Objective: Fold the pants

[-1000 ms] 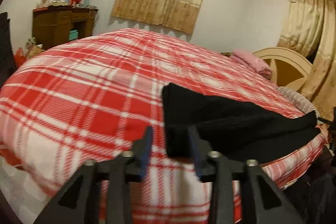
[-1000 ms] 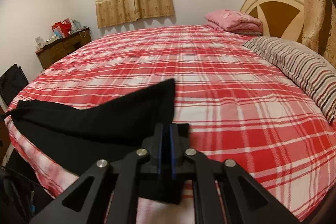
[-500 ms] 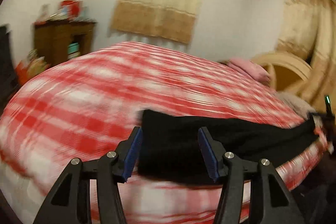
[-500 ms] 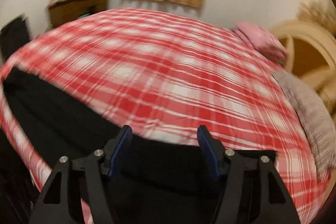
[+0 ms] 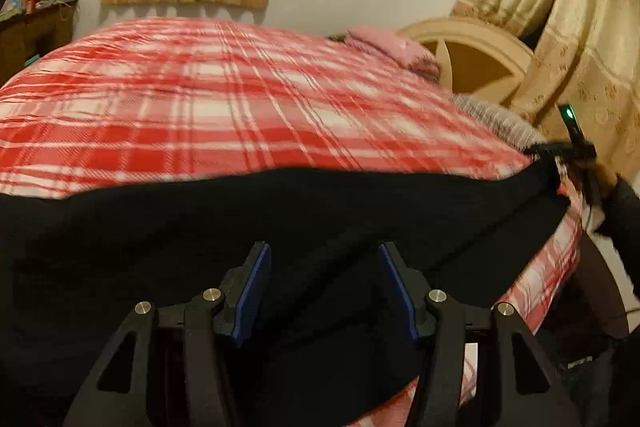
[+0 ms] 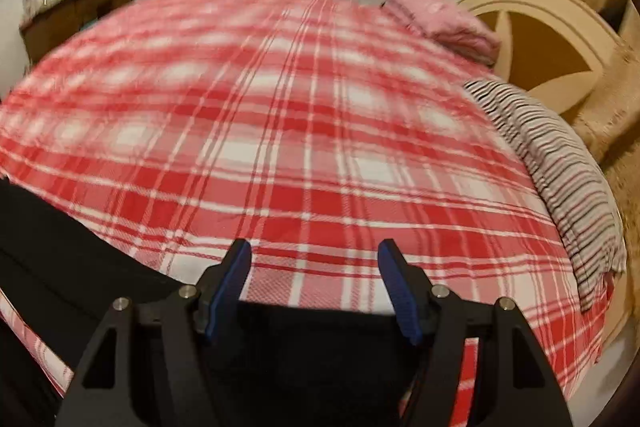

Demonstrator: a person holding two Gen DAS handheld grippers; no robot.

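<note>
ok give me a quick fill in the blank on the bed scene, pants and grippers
1. The pants lying on the bed are ____ in colour.
2. The bedspread has a red and white ____ pattern.
3. The left gripper and right gripper both have their jaws ____, gripping nothing.
4. The folded bedding near the headboard is ____.

Missing words: black; plaid; open; pink

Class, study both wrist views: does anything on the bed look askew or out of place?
Nothing is damaged or spilled. The black pants lie at the bed's near edge, one part hanging off it. The striped pillow overhangs the plaid bedspread edge.
</note>
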